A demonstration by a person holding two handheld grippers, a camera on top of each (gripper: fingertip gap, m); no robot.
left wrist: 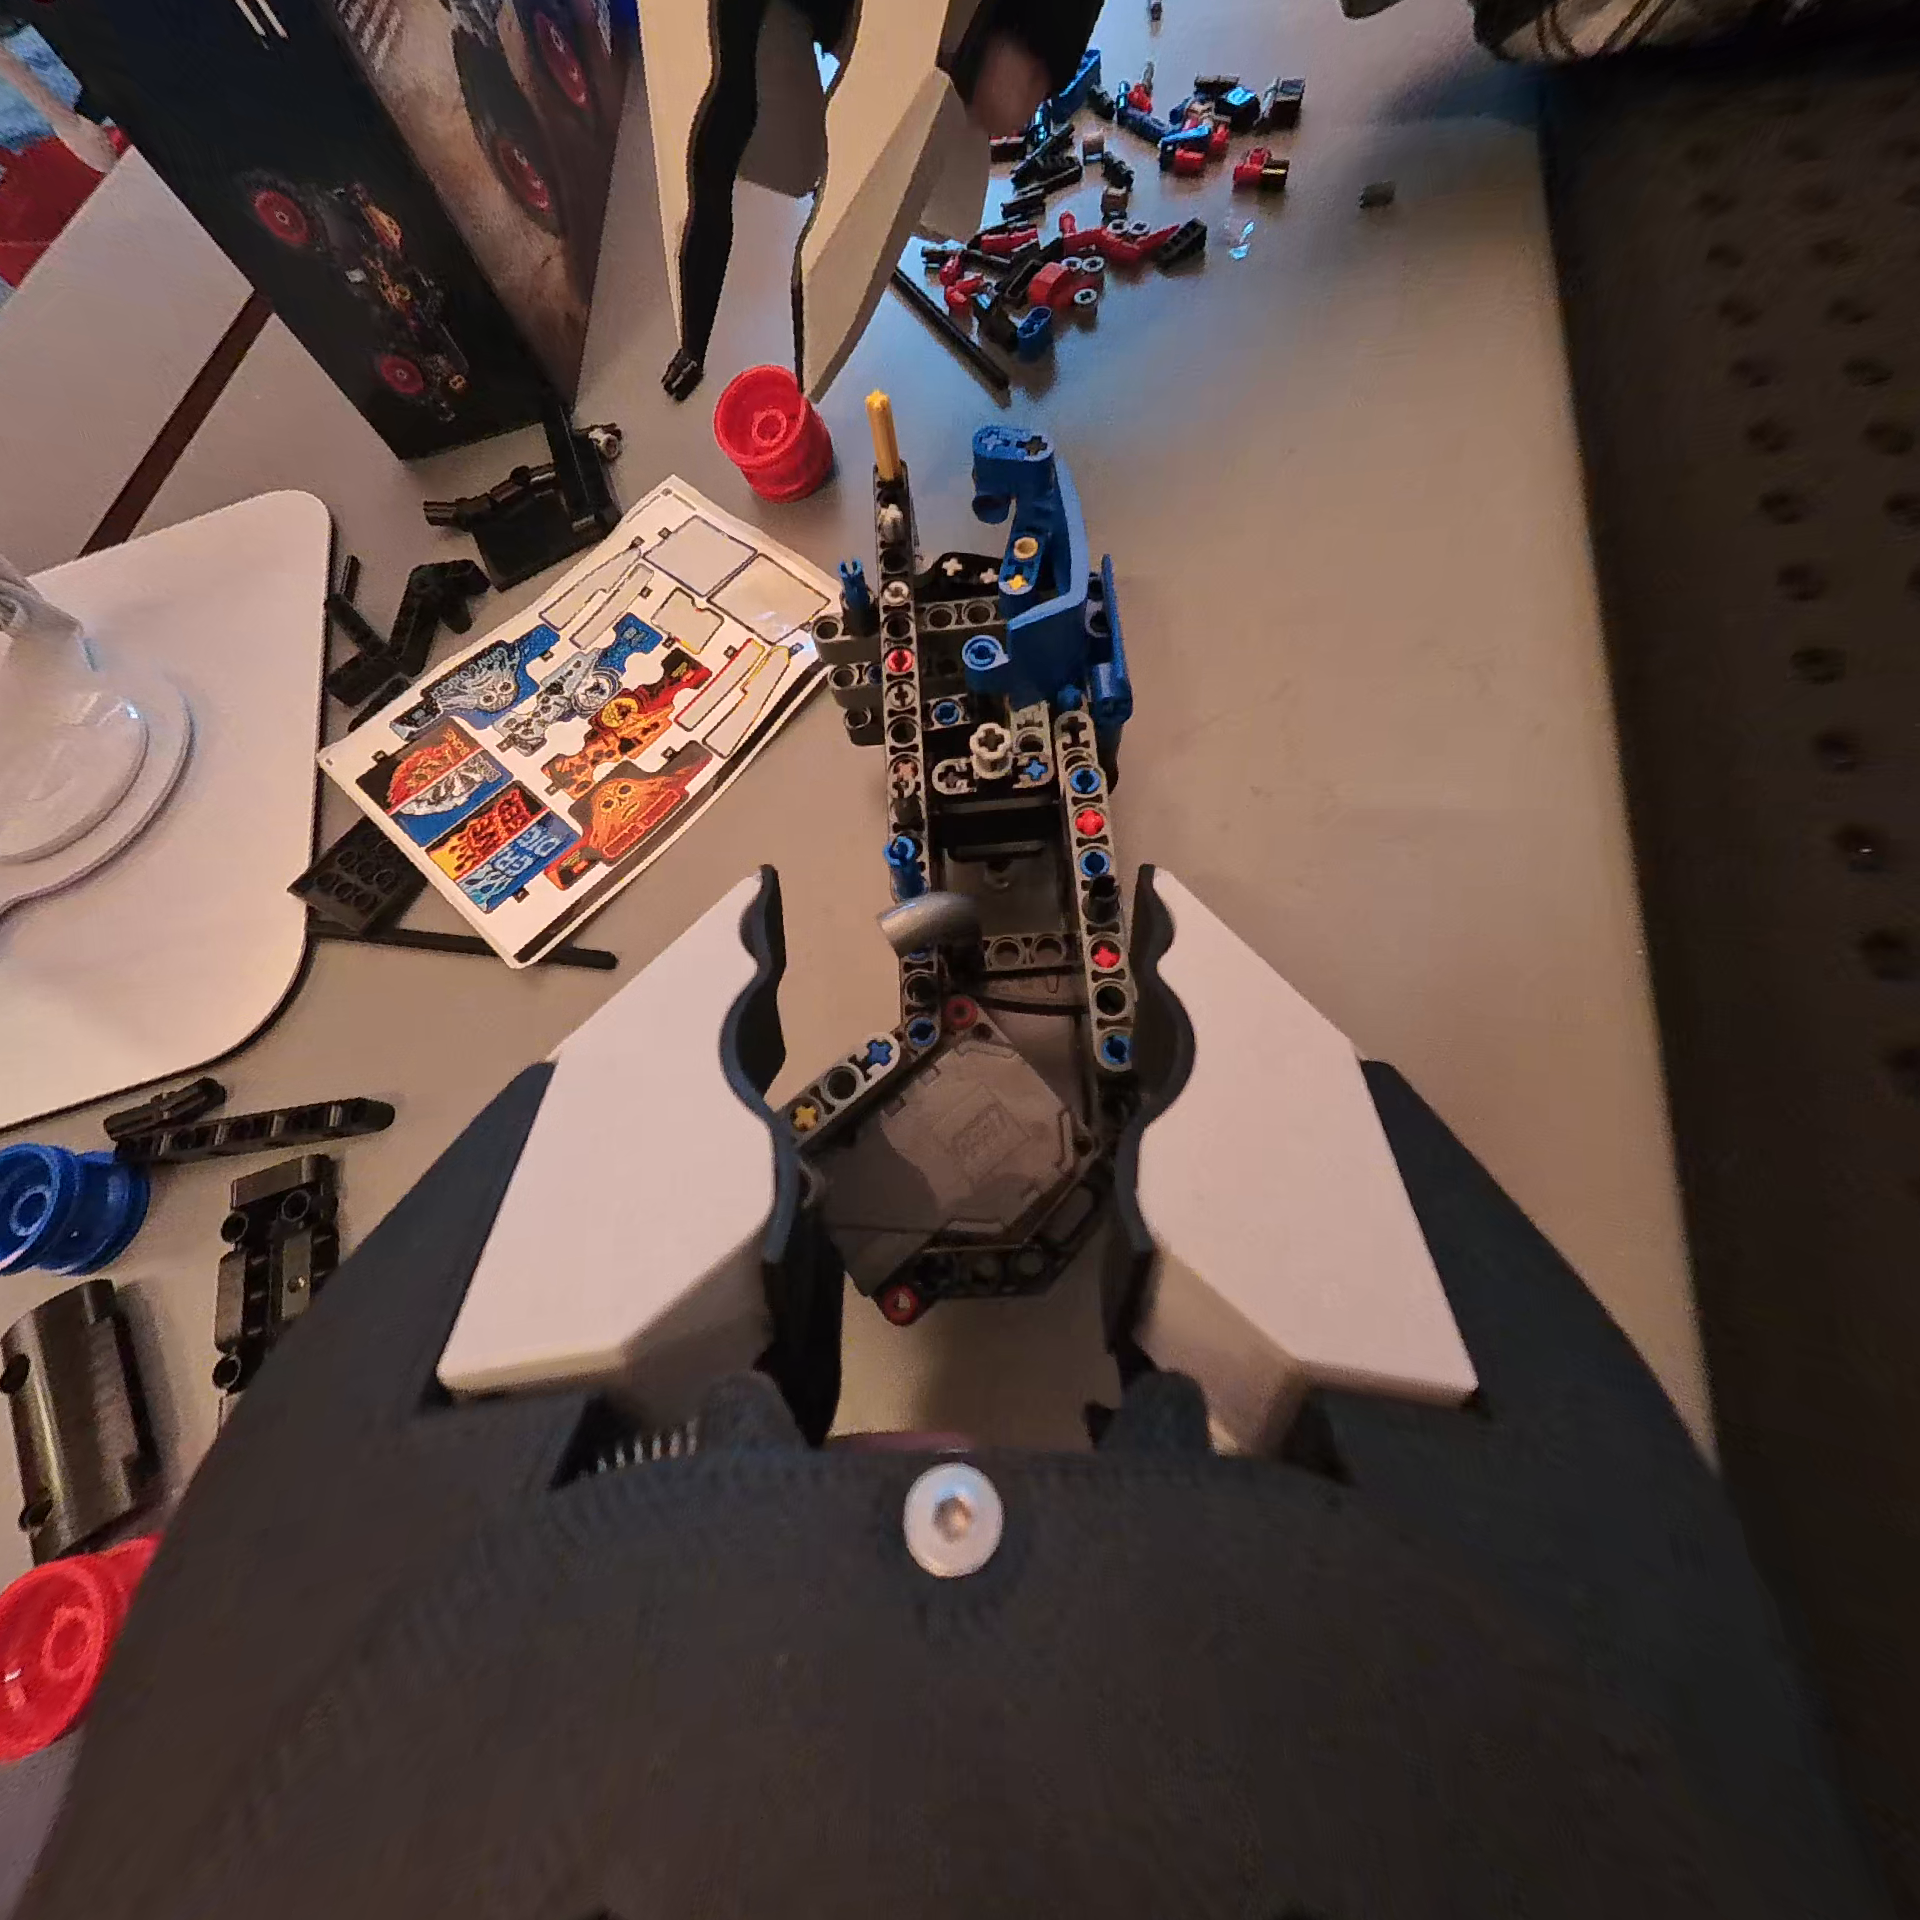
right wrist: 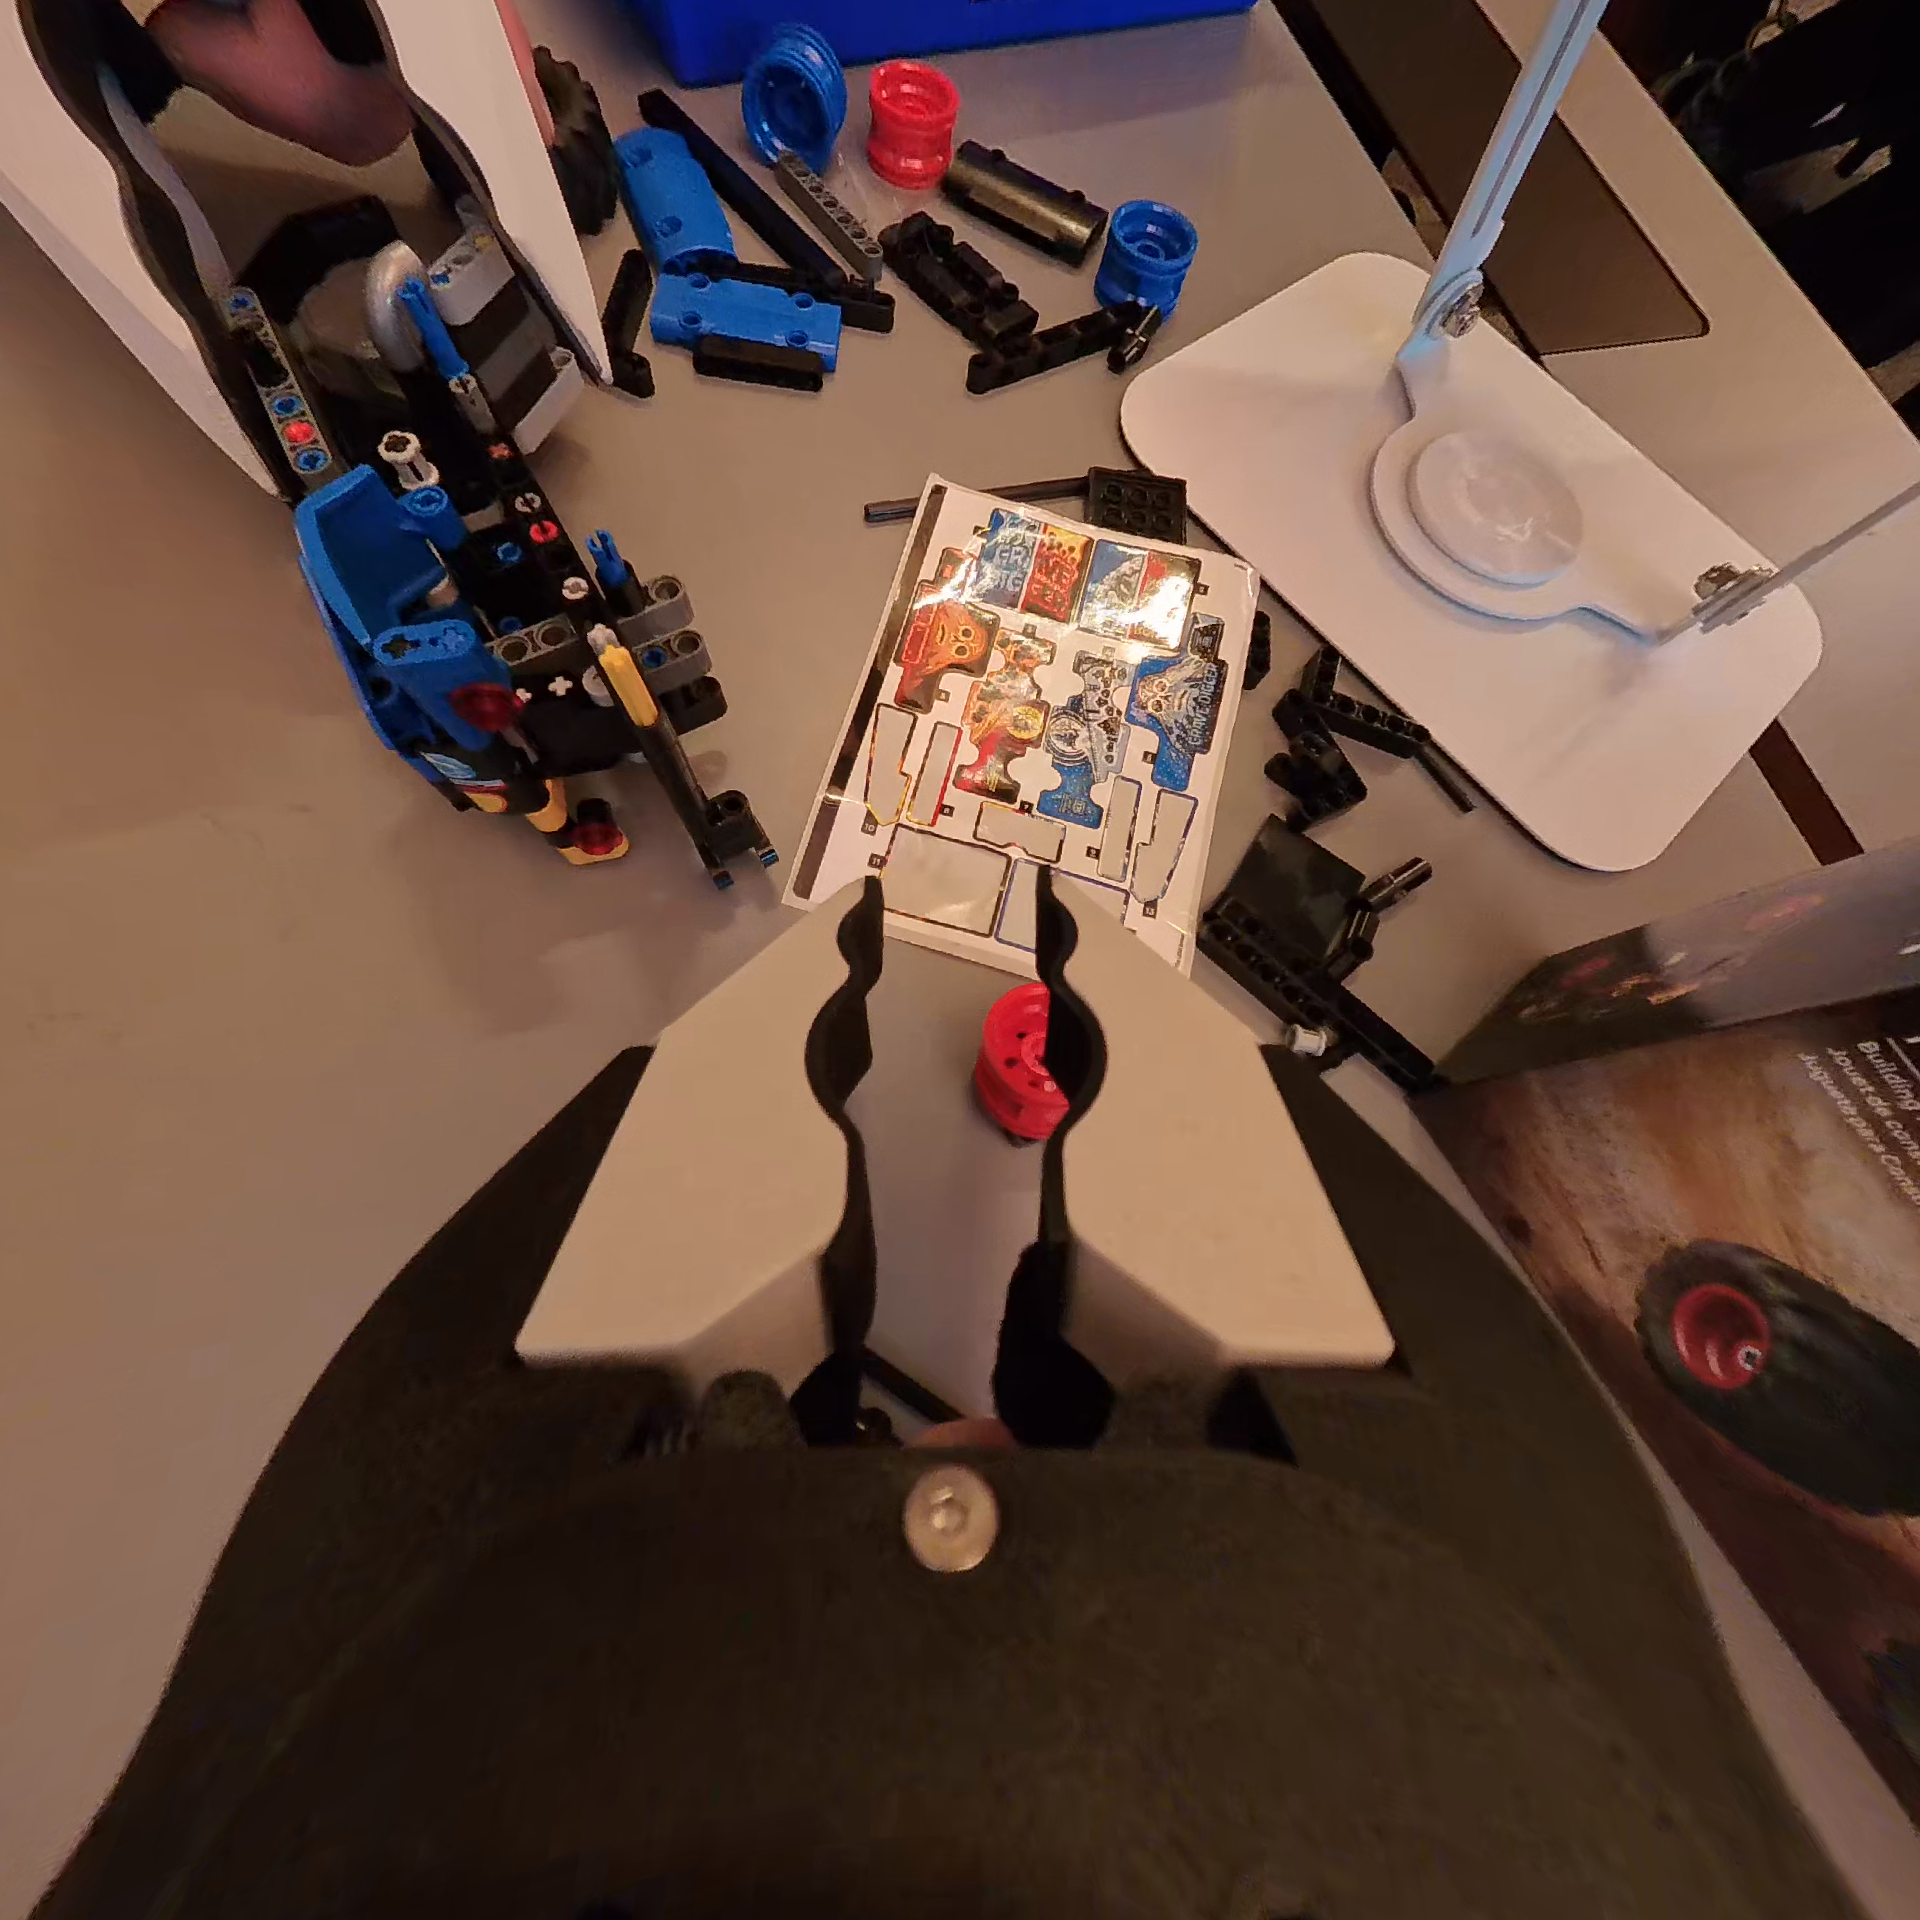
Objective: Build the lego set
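Note:
A half-built black and blue Lego chassis (left wrist: 997, 748) stands on the grey table. My left gripper (left wrist: 956, 904) is shut on its near end, with the grey motor block between the jaws. In the right wrist view the chassis (right wrist: 447, 582) is at the upper left, with the left gripper's white fingers (right wrist: 540, 208) around it. My right gripper (right wrist: 954, 899) is open and empty. It hovers just over a red wheel hub (right wrist: 1013, 1060), which one finger partly hides. In the left wrist view the right gripper (left wrist: 743, 379) ends right at that hub (left wrist: 774, 436).
A sticker sheet (right wrist: 1039, 707) lies mid-table beside the chassis. A white stand base (right wrist: 1507, 582) and the set's box (right wrist: 1714, 1195) are to the right. Loose black beams, blue panels and hubs (right wrist: 883, 239) lie beyond. A pile of small parts (left wrist: 1122, 187) lies far off. A dark cushion edge (left wrist: 1745, 831) borders the table. The tips of one gripper are about 15 cm away from the tips of the other. To the red wheel hub (right wrist: 1013, 1060): right tips about 4 cm, left tips about 20 cm. Look for it in the left wrist view (left wrist: 789, 406) too.

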